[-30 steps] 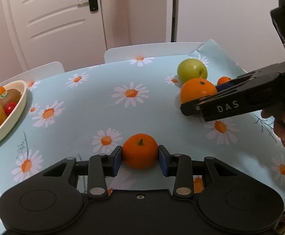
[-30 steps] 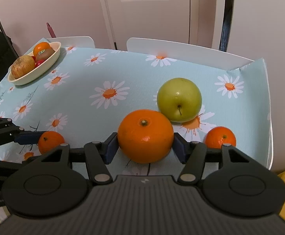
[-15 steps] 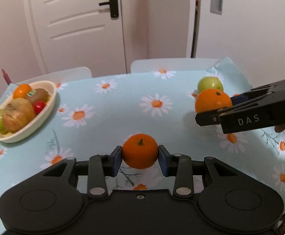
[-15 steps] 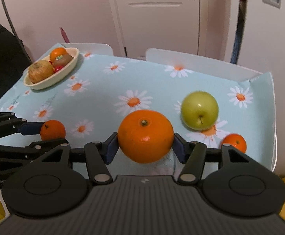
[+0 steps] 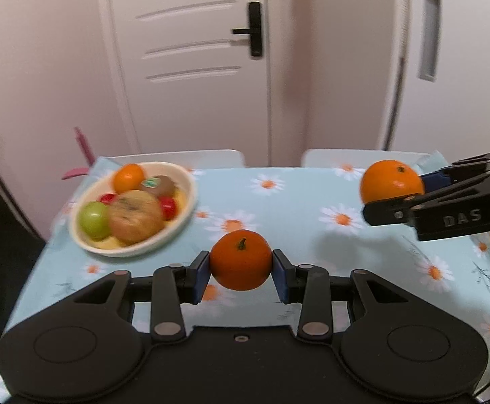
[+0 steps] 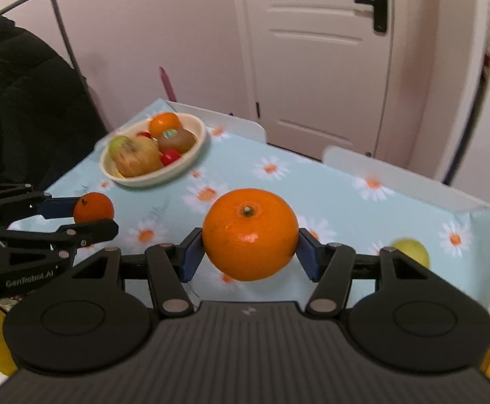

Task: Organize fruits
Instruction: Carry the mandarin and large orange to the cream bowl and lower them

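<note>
My left gripper [image 5: 240, 271] is shut on a small orange [image 5: 240, 260] and holds it above the daisy tablecloth [image 5: 295, 202]. My right gripper [image 6: 250, 252] is shut on a large orange [image 6: 250, 234], also lifted off the cloth. In the left wrist view the right gripper [image 5: 393, 195] comes in from the right with the large orange [image 5: 391, 181]. In the right wrist view the left gripper [image 6: 90, 215] and small orange [image 6: 94, 207] show at the left. A cream fruit bowl [image 5: 184, 217] [image 6: 191, 158] sits at the far left of the table with several fruits in it.
A green apple [image 6: 411, 250] lies on the cloth at the right, partly behind my right gripper. White chair backs [image 5: 191, 156] [image 6: 396, 175] stand along the far edge. A dark coat [image 6: 26, 107] hangs left of the table. A white door [image 5: 191, 50] is behind.
Both grippers have risen with their oranges and swung left. The fruit bowl has come further into view in both frames, and the green apple and small far orange have slid away to the right.
</note>
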`<state>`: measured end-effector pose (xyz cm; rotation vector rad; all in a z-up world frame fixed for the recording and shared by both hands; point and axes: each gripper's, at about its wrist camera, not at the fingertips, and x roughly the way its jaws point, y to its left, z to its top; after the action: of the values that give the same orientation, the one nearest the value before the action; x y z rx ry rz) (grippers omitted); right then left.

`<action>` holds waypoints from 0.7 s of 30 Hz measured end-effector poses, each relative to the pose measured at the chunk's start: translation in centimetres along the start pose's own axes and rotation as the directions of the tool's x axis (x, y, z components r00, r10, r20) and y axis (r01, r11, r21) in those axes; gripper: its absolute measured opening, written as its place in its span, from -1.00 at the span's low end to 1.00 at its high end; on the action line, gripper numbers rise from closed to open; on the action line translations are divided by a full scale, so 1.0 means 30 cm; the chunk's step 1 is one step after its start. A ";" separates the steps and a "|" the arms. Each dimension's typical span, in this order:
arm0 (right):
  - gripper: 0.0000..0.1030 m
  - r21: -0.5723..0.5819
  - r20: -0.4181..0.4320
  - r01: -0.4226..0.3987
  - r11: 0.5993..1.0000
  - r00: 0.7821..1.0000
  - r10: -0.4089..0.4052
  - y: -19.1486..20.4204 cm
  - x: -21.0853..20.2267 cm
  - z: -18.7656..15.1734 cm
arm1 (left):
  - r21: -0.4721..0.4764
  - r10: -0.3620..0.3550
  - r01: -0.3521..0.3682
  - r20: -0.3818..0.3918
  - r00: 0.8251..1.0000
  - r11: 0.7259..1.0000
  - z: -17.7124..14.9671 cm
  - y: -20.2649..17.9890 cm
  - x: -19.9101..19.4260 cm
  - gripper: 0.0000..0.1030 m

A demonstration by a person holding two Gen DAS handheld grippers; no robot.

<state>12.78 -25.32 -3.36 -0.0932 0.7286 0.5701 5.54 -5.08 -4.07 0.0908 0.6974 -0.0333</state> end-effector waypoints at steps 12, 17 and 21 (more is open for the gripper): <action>0.43 0.030 0.019 -0.004 1.000 1.000 0.004 0.226 0.116 0.206 | -0.017 0.039 -0.038 0.017 0.999 0.999 0.103 0.358 0.010 -0.17; 0.43 0.058 0.027 0.010 0.998 1.000 -0.011 0.312 0.208 0.301 | -0.001 0.033 -0.033 0.025 0.999 0.999 0.163 0.507 0.076 -0.17; 0.43 0.078 0.027 0.031 0.996 0.999 -0.033 0.361 0.295 0.362 | 0.006 0.023 -0.023 0.022 0.999 1.000 0.201 0.613 0.153 -0.17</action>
<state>19.00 -9.13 0.21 -0.0242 0.7194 0.5106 14.02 12.64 -1.09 0.1042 0.6747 -0.0140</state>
